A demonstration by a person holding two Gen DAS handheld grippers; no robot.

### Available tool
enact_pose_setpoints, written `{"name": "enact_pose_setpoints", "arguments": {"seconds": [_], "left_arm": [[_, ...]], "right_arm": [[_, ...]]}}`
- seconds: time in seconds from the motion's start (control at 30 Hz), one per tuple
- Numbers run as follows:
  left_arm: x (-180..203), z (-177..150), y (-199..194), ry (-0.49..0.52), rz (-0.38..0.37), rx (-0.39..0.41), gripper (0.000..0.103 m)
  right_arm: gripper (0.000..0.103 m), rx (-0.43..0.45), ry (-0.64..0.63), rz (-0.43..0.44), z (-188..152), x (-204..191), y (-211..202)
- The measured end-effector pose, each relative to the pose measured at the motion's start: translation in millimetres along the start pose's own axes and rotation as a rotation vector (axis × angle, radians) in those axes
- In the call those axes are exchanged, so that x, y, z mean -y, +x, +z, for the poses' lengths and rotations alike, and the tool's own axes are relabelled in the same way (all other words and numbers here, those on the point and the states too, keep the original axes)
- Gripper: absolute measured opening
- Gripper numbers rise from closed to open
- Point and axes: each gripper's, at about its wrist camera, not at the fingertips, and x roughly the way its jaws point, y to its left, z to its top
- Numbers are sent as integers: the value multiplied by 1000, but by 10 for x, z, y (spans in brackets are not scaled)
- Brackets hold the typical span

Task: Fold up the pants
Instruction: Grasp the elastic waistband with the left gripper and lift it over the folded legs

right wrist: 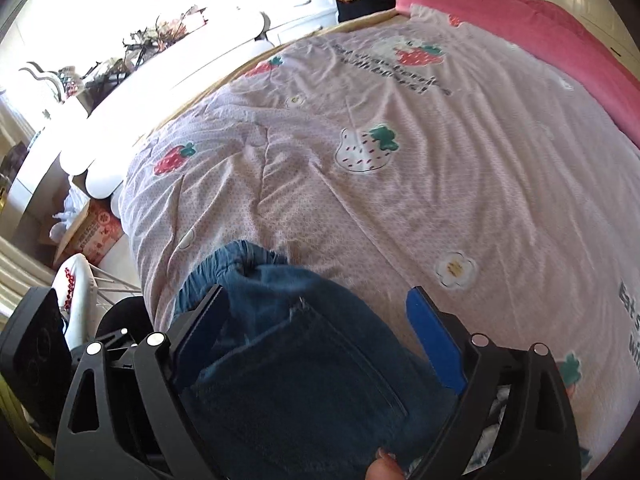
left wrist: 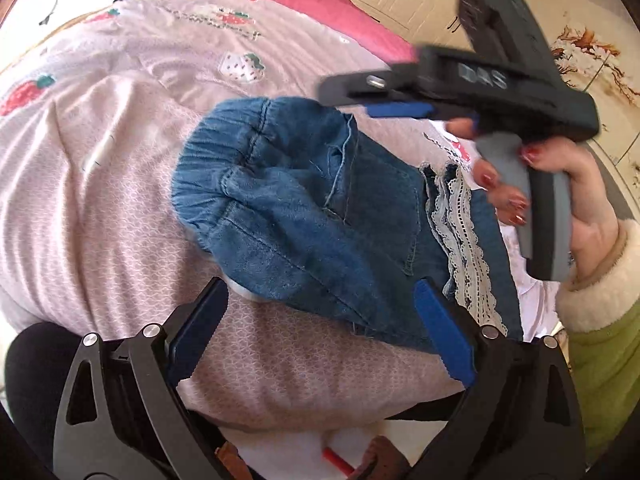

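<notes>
Bed (right wrist: 480,184) w/ pale pink strawberry-print quilt (right wrist: 304,184); brighter pink cover (right wrist: 532,28) along far edge; folded blue denim pants (left wrist: 304,216) w/ lace trim lie directly on quilt, near front edge.

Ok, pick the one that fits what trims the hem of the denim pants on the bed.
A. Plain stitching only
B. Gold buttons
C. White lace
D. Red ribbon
C: in the left wrist view a band of white lace runs along the edge of the pants, which lie folded on the pink strawberry-print quilt.
</notes>
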Motion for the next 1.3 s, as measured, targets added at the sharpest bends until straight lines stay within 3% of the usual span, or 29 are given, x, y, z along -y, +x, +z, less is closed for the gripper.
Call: {"name": "enact_pose_setpoints", "arguments": {"seconds": [0.2, 0.3, 0.4, 0.47, 0.53, 0.6, 0.7, 0.87, 0.9, 1.13, 1.3], "left_arm": [[-42, 37, 86, -19, -15, 0, 88], [-90, 51, 137, -36, -21, 1, 88], [-119, 60, 174, -38, -24, 5, 88], [-124, 65, 182, -35, -26, 13, 88], [-118, 60, 174, -35, -29, 18, 88], [-132, 74, 179, -44, -35, 24, 87], [-145, 123, 179, -56, -54, 35, 78], [-110, 237, 194, -73, -133, 43, 34], [-48, 263, 183, -60, -131, 52, 31], [525, 405, 170, 87, -126, 99, 27], [988, 427, 292, 190, -131, 86, 27]], "right_arm": [[86, -93, -13, 88, 126, -101, 344], [47, -170, -52, 106, 61, -176, 512], [37, -147, -90, 96, 8, -233, 439], [25, -110, -69, 122, 0, -195, 308], [19, -64, -50, 165, -35, -132, 128], [18, -20, -33, 211, -84, -61, -59], [17, 23, -27, 244, -153, -2, -285], [17, 87, -24, 265, -269, 88, -602], [17, 101, -23, 262, -298, 122, -665], [17, 191, 36, 223, -589, 509, -1118], [17, 234, 87, 193, -951, 822, -1383]]}}
